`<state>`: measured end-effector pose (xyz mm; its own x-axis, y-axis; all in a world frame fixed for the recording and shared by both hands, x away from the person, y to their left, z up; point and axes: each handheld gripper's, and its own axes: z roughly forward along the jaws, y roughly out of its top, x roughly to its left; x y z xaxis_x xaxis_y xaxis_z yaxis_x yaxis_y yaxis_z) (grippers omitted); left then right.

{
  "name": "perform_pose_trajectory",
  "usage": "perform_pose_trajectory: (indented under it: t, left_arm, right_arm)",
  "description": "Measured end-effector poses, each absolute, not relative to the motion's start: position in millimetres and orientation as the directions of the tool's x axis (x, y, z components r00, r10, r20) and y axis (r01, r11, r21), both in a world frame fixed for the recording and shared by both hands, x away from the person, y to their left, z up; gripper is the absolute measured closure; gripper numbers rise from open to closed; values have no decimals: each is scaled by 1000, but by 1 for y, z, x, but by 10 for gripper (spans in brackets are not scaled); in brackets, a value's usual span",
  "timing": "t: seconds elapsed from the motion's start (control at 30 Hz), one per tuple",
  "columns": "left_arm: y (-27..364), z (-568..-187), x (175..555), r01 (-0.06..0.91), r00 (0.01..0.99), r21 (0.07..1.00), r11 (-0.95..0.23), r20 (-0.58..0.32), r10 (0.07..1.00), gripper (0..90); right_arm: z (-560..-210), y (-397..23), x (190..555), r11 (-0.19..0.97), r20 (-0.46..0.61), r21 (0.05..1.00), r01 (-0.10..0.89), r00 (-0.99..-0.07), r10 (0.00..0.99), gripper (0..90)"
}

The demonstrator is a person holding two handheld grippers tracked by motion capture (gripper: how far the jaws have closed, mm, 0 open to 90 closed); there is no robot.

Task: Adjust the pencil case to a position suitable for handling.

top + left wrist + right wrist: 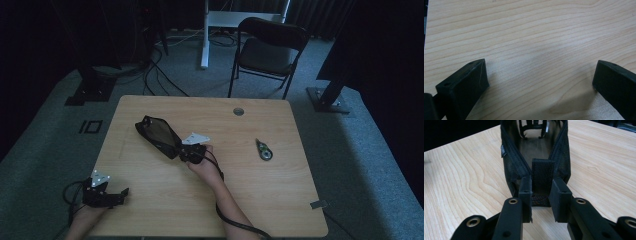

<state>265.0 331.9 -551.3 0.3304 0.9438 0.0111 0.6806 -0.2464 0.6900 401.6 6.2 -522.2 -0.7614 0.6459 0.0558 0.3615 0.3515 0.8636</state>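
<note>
High view: dim. Black pouch [158, 136] lies open mid-table [210, 210], its near end hidden by the right gripper [186, 154]. Left gripper [123, 193] rests at the table's near-left corner, forearm cut off by the frame. Small tape dispenser [263, 149] sits well right, detail unclear.

Left gripper view: jaws spread wide over bare wood.

Right gripper view: jaws pinch the pouch's end tab [542, 176]; pouch far end cropped, contents unreadable.

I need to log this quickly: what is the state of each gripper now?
Left gripper: open, holding nothing, over the table.
Right gripper: closed on the end tab of the black mesh pouch.
</note>
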Motion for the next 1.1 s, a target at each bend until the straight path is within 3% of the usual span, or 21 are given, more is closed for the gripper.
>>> perform_pose_trajectory:
  t: [1.1]
  left_arm:
    - [332,-551,265,681,330,690,-246,11,944,0]
  right_arm:
    - [-522,-65,378,307,74,866,396,-707,704,728]
